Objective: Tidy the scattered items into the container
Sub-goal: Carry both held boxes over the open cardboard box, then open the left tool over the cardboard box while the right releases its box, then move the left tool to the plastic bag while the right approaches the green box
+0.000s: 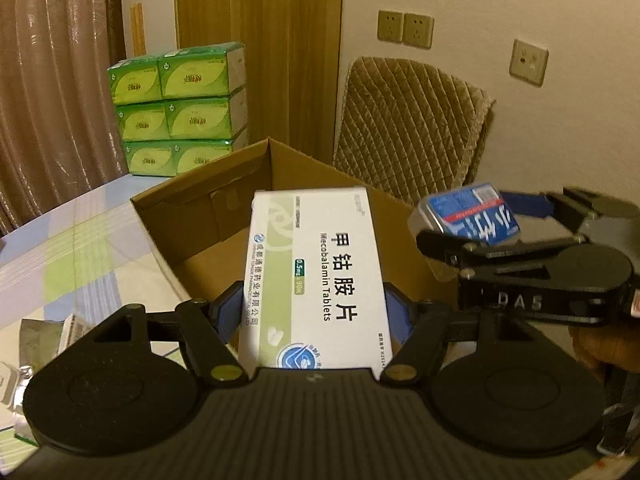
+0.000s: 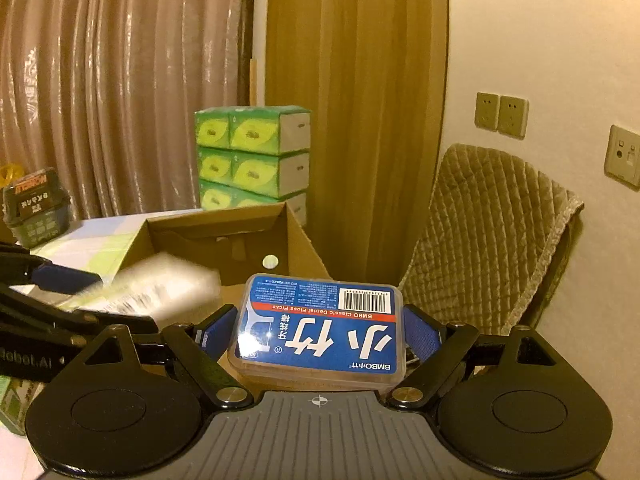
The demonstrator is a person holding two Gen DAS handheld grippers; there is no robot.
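An open cardboard box (image 1: 208,200) stands on the table; it also shows in the right wrist view (image 2: 224,228). My left gripper (image 1: 314,316) is shut on a white Mecobalamin tablet box (image 1: 316,272) and holds it over the box's near side. My right gripper (image 2: 320,332) is shut on a clear floss-pick case with a blue label (image 2: 320,324) above the box's right edge. The right gripper (image 1: 472,220) with the blue case (image 1: 468,212) shows at the right of the left wrist view. The tablet box appears blurred in the right wrist view (image 2: 160,288).
A checked cloth covers the table (image 1: 72,248). Stacked green tissue packs (image 1: 180,108) stand behind the box. A quilted chair back (image 1: 412,128) is to the right. Foil packets (image 1: 44,332) lie at the left. A dark green tub (image 2: 36,204) sits far left.
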